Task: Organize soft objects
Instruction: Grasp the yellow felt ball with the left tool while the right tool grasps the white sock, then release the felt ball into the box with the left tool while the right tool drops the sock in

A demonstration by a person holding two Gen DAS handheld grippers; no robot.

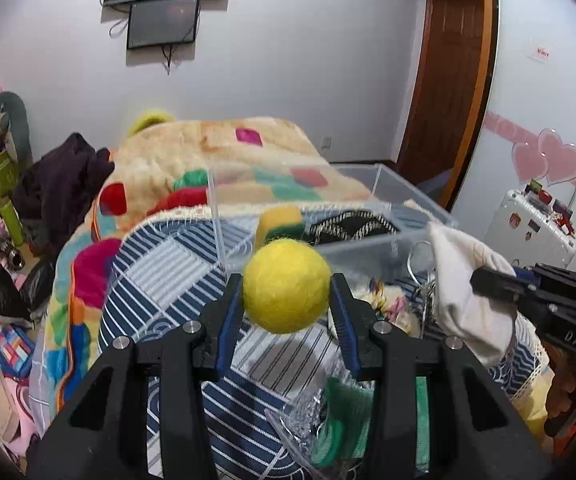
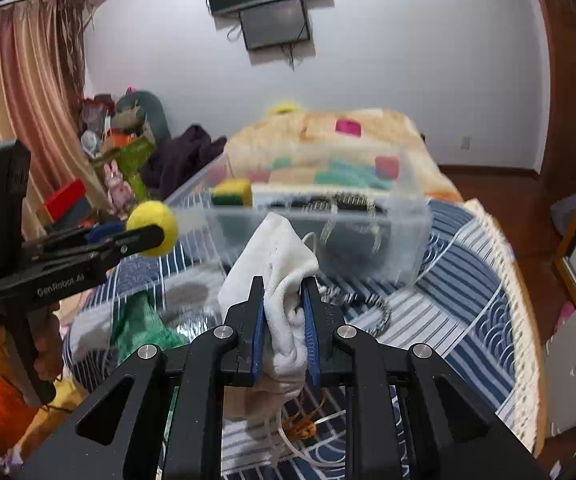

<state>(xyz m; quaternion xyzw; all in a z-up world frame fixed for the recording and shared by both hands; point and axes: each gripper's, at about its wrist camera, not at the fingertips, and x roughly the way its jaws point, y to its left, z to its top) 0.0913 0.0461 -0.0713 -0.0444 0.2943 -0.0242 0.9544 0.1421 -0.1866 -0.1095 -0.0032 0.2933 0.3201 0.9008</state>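
Bedroom scene over a bed with a blue-and-white patterned cover; clutter and a dark garment at far left; a colourful patchwork blanket heaped behind.

Centre-left: left gripper, jaws clenched on a yellow felt ball, held in the air just short of a clear plastic bin resting on the bed; seen from the right wrist view, ball beside the bin's near-left corner, not yet over its rim.

Inside the bin already: a yellow-and-green sponge and a black-and-white patterned item, apparently sorted.

Right: right gripper, jaws grasping a bunched white cloth pouch with a drawstring hanging, raised near the bin's front wall, also outside it.

Still loose on the bed: a green item in clear wrapping, a beaded cord near the bin, and something pale and fluffy, unclear.

Judged roughly midway: two pieces binned, two in hand awaiting release, a few left to collect.
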